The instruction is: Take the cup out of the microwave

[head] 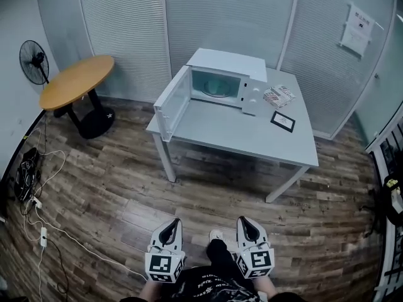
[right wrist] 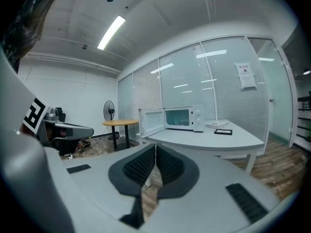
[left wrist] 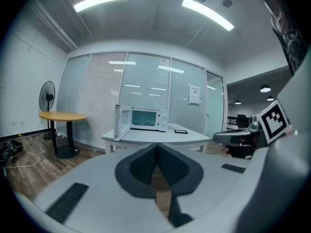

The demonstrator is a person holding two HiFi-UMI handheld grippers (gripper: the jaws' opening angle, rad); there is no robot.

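Note:
A white microwave stands at the back of a grey table, its door swung open to the left. Something pale and round sits low in the cavity, too small to tell as a cup. Both grippers are far from the table, over the wooden floor by my feet. The left gripper and the right gripper are both shut, with nothing between their pads. From the left gripper, the microwave shows small and straight ahead. The right gripper sees the microwave ahead too, slightly right.
A booklet and a black framed card lie on the table, right of the microwave. A round wooden table and a standing fan are at the left. Cables and a power strip trail over the floor at the left.

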